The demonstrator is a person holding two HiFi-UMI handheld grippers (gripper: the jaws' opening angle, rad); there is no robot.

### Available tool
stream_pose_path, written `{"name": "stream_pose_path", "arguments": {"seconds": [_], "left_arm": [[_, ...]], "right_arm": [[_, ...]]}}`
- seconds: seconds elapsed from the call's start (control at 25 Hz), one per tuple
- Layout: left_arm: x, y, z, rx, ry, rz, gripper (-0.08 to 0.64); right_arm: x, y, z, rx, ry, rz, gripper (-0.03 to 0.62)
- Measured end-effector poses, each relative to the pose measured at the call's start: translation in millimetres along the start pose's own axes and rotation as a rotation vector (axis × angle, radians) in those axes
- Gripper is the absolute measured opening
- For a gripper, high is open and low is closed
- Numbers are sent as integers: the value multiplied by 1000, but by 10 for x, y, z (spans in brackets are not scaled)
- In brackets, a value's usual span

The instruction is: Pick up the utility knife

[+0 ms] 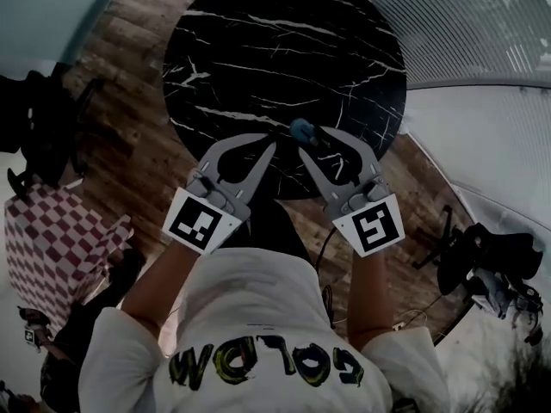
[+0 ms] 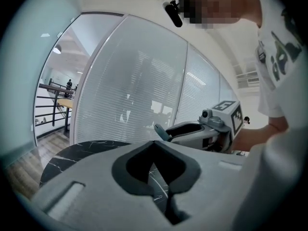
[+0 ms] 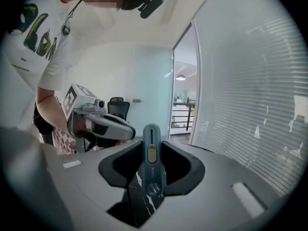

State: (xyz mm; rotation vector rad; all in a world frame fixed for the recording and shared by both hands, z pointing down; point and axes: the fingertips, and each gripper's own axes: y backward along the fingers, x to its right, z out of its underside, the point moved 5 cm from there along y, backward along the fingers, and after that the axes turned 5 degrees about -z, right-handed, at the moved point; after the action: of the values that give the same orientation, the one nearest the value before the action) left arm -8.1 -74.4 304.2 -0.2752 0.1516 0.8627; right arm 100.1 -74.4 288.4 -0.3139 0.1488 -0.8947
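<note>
Right claw: your right gripper (image 3: 151, 146) is clamped on the dark teal utility knife (image 3: 153, 177) with the brass-coloured slider.
Left claw: your left gripper (image 2: 155, 142) has its tips together, nothing between them.
Knife location: between the right jaws, nose past the tips, over the near edge of the round black white-veined marble table (image 1: 258, 50).

Teal utility knife (image 3: 151, 165) with gold slider, clamped between fingers (image 3: 211, 177) of right gripper (image 3: 151, 146)

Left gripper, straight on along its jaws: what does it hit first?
Probably the utility knife sticking out of the right gripper. Its end sits just beyond the left gripper's closed tips. Depth is unclear, so it might pass.
</note>
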Motion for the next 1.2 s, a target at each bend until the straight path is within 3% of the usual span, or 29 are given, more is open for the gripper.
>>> {"name": "stream_pose_path", "arguments": {"seconds": [0.52, 0.72, 1.2], "left_arm": [[401, 382, -893, 122, -52, 24, 2], [558, 542, -1085, 143, -67, 25, 2], [798, 760, -1350, 161, -67, 52, 2]], "right_arm": [[-413, 472, -898, 149, 16, 57, 132], [-562, 653, -1102, 197, -9, 81, 132], [-748, 957, -1434, 280, 58, 123, 132]]}}
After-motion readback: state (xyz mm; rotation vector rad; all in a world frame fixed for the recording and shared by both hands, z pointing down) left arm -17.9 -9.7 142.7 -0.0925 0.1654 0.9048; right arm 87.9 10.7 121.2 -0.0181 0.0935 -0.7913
